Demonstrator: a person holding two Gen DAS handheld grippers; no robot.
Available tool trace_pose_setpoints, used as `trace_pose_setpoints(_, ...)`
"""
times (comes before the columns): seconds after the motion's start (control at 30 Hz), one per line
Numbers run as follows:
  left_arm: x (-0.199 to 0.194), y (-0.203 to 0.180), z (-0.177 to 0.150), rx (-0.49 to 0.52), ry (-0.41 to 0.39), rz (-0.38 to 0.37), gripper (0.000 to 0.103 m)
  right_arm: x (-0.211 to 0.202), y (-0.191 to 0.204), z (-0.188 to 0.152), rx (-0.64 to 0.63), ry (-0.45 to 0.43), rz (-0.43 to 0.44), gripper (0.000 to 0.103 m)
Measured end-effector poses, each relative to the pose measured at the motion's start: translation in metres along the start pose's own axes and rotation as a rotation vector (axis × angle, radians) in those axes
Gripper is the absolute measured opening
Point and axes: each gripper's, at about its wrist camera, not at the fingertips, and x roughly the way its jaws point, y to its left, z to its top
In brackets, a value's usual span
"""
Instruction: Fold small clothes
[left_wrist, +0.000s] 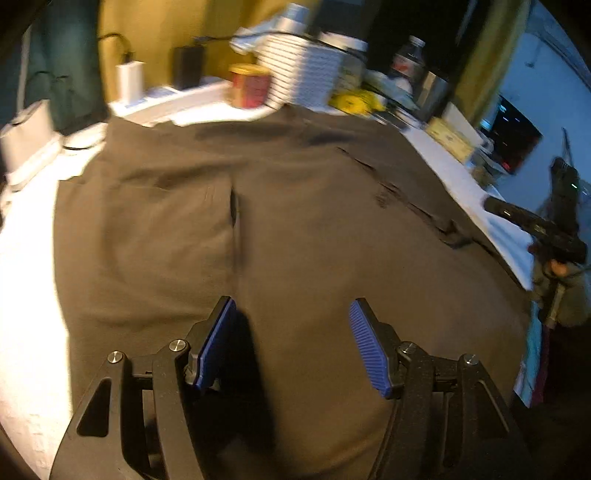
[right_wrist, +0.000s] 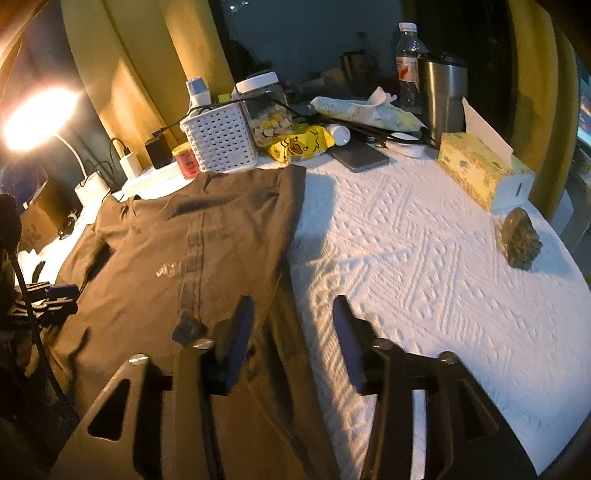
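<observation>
Right wrist view: brown garment (right_wrist: 177, 251) lies flat on the bench's (right_wrist: 424, 251) left half.
Right gripper (right_wrist: 293, 325) fingers wide over its right edge, holding nothing; left gripper (left_wrist: 291, 325) wide, empty; basket (right_wrist: 221, 142) at 12 o'clock.

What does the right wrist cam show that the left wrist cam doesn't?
Only right wrist view: the lit lamp, a tissue box, a small dark lump on the white cloth, and the garment's pale chest print.
Only left wrist view: a hand holding the right gripper.
Both: the brown garment laid flat, the white basket, the red jar, the water bottle, each view's own jaws open over the fabric.
</observation>
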Motion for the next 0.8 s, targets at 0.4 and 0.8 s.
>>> trace_pose_setpoints(0.4,-0.033,-0.020,-0.028,0.022,-0.065,0.089,0.064,-0.031,-0.001,-0.025,-0.032,-0.004,-0.032,0.048)
trace_pose_setpoints(0.8,-0.076,-0.043,-0.061,0.036,-0.191,0.166,0.064,-0.077,0.007,-0.068,-0.042,-0.025,-0.061,0.048)
